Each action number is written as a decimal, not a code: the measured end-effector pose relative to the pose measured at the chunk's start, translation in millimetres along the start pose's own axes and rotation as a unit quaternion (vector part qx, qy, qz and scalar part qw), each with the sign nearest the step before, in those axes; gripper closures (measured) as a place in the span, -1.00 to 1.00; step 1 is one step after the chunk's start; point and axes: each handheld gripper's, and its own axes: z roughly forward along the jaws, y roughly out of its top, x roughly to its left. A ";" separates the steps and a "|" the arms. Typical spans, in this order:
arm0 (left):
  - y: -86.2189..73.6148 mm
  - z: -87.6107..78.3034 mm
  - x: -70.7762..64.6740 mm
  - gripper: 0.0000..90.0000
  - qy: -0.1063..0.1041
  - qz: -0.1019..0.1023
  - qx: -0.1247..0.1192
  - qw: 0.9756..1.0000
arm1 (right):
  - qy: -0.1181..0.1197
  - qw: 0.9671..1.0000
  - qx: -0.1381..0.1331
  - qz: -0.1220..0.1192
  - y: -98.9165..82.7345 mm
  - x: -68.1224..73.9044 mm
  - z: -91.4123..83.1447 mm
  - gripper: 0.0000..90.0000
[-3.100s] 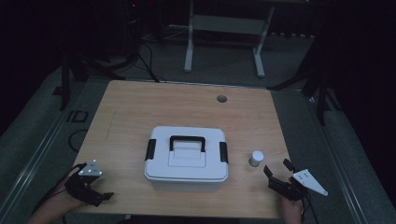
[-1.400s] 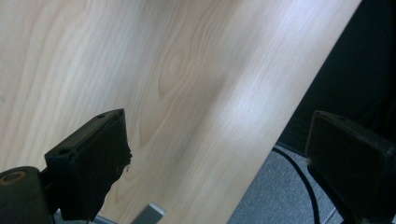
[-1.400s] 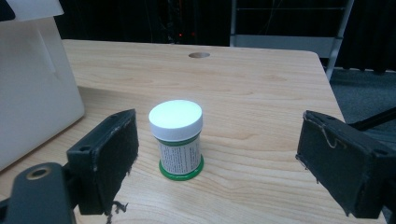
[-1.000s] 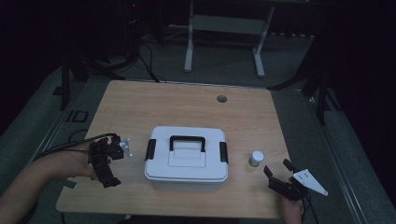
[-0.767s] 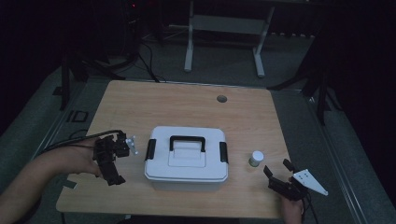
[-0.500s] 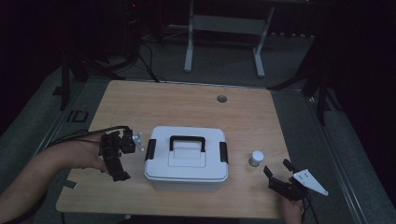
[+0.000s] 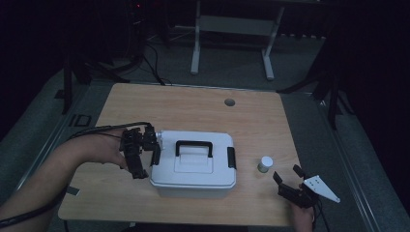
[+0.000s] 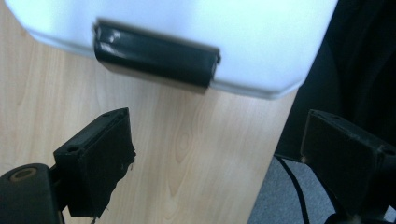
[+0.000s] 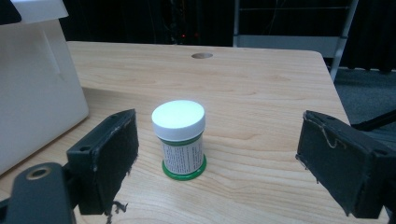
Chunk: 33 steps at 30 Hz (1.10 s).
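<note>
At the lower right of the high view, the right gripper (image 7: 289,183) is resting near the front edge of the wooden bench (image 7: 193,104), its jaws standing wide apart and holding nothing. Just beyond it, a small jar (image 9: 179,139) with a white cap and a green base is standing upright; its label is carrying fine print too small to read. In the right gripper view the jar is sitting between the released jaws but farther out, touching neither.

At the centre of the high view, a white storage box (image 7: 193,162) is lying with its long axis running left to right, its black carrying handle (image 7: 194,147) lying flat on the lid along the same line. A black latch (image 8: 155,54) is sitting on each short end.

At left, the person's forearm (image 7: 58,164) is reaching in from the lower left corner, the hand turning the left gripper (image 7: 145,154) toward the box's left end. Its jaws are spread open and empty, just beside the latch there; in the left gripper view they are framing that latch from short of it, with bare bench between.

A round cable hole (image 7: 229,102) is showing toward the bench's far edge.
</note>
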 end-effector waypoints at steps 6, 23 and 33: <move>16.5 1.7 1.5 -0.81 -0.001 0.009 -0.004 1.000 | 0.002 1.000 -0.002 0.002 0.1 -0.4 -0.4 -0.73; 61.5 3.9 11.0 -0.81 -0.006 0.035 0.011 0.999 | 0.003 1.000 -0.002 0.004 0.0 -0.8 -0.6 -0.73; 80.5 -0.3 20.1 -0.77 0.002 0.048 0.014 0.999 | 0.004 1.000 -0.003 0.007 -0.1 -1.1 -1.0 -0.73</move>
